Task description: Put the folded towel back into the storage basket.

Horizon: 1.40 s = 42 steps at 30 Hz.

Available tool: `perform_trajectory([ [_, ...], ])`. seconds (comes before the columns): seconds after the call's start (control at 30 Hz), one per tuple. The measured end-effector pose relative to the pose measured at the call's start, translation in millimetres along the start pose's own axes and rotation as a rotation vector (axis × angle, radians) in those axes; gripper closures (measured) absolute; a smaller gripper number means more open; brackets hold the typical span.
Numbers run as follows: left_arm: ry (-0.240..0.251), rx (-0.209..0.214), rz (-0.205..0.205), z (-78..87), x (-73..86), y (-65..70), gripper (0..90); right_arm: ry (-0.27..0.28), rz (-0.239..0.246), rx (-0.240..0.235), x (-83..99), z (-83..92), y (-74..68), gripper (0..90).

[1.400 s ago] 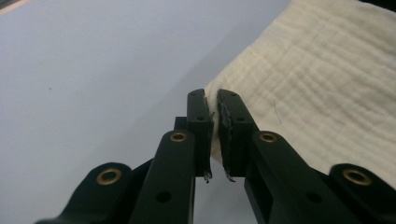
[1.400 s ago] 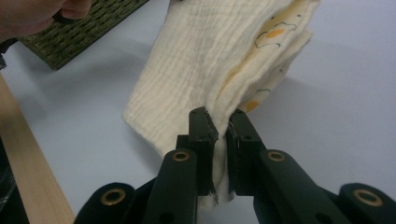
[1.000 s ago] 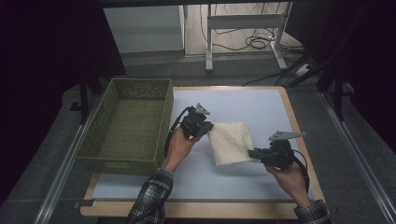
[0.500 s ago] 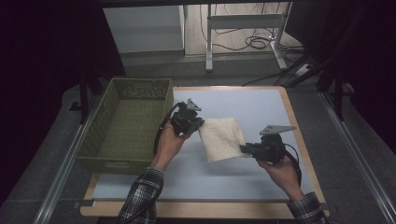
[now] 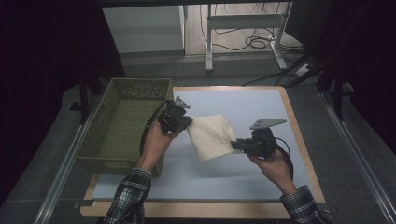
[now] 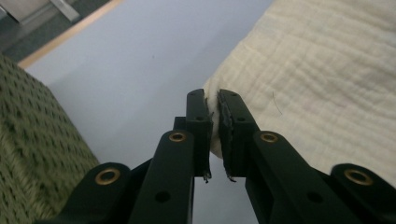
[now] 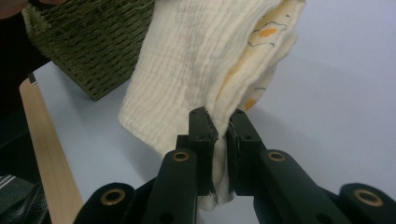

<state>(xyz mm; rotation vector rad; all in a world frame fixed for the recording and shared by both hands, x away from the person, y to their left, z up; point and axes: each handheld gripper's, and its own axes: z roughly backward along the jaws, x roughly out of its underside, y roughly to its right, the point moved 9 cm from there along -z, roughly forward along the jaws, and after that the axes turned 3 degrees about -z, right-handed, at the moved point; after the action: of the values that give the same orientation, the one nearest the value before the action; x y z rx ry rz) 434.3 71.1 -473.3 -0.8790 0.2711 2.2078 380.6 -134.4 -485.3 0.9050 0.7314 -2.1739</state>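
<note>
I see the basket at the table's left edge; the folded cloth hangs right of it, between both grippers.

In the left gripper view the cream cloth runs off the top and right picture edges, and its pinched corner is hidden between the left claw. In the right gripper view the cloth's lower hem disappears behind the right claw, its printed inner layer shows only as a sliver. The green basket there is cut off by the top edge.
</note>
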Motion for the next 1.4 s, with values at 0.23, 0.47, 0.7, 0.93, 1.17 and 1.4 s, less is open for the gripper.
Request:
perform_trajectory([
  [0.23, -0.056, 0.037, 0.030, 12.2, 12.8, -9.8, 83.4, -0.017, 0.021, -0.022, -6.7, -9.7, -12.3, 81.8],
  [0.47, -0.089, 0.039, 0.038, 28.4, 20.7, -19.8, 83.4, -0.023, 0.040, -0.049, -16.1, -16.0, -24.9, 81.8],
  [0.7, -0.088, 0.026, 0.050, 46.5, 23.8, -30.0, 83.3, -0.022, 0.056, -0.080, -28.6, -20.0, -39.0, 81.8],
  [0.93, -0.080, -0.004, 0.055, 65.4, 24.8, -41.3, 83.3, -0.019, 0.073, -0.101, -41.1, -23.8, -52.1, 81.8],
  [1.17, -0.079, -0.039, 0.065, 83.1, 28.0, -55.0, 83.3, -0.013, 0.087, -0.120, -56.0, -31.5, -66.2, 81.8],
  [1.4, -0.085, -0.079, 0.084, 97.1, 37.4, -71.3, 83.4, -0.006, 0.096, -0.144, -70.6, -44.7, -81.4, 81.8],
])
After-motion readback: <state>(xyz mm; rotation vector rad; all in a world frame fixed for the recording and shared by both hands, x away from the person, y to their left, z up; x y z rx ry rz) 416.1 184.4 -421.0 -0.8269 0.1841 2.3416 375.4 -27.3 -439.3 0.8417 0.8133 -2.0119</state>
